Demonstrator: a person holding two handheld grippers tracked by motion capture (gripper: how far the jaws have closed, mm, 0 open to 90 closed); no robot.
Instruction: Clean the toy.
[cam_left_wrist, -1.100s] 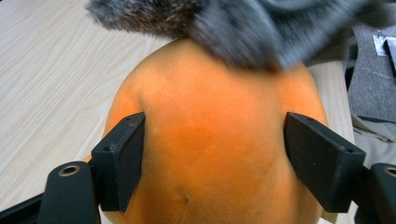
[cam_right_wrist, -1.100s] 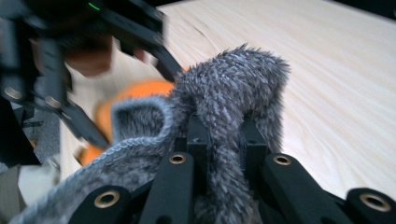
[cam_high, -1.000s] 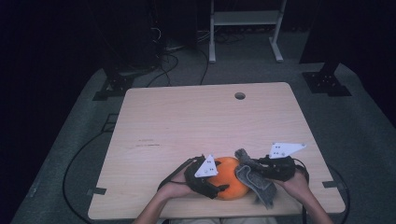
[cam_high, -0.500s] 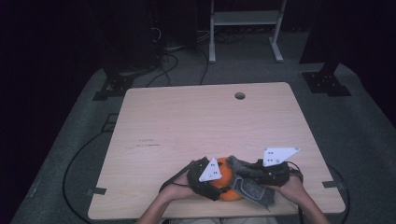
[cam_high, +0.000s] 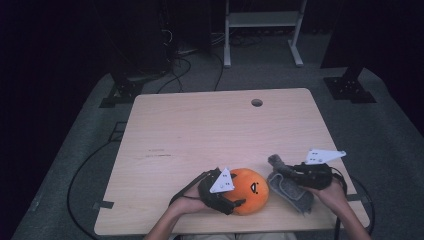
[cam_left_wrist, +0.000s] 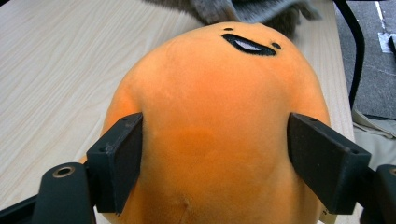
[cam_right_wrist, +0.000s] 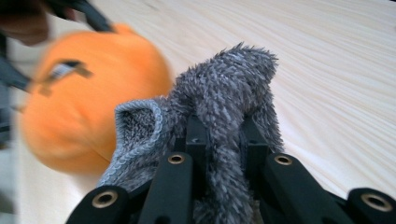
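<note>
Two soft things are in my jaws at once, and that is where the trouble could start. My left gripper (cam_left_wrist: 215, 144) has its jaws spread wide and pressed into the sides of the orange plush toy (cam_high: 250, 190), which sits on the tabletop (cam_high: 210, 130) near its 6 o'clock edge. My right gripper (cam_right_wrist: 222, 140) has its jaws nearly together, pinching a fold of the grey fuzzy cloth (cam_high: 290, 187), which lies just beside the toy at its 3 o'clock.

I judge three risks. The toy is round and squashy, so if I lift or tug it may pop out from between the pads, since they bear on its curved flanks rather than around its middle. The cloth is held by a thin bunch of pile; a hard pull could let that fold slide free. And both sit close to the near edge, so a slip toward 6 o'clock could send either one off the tabletop onto the floor.
</note>
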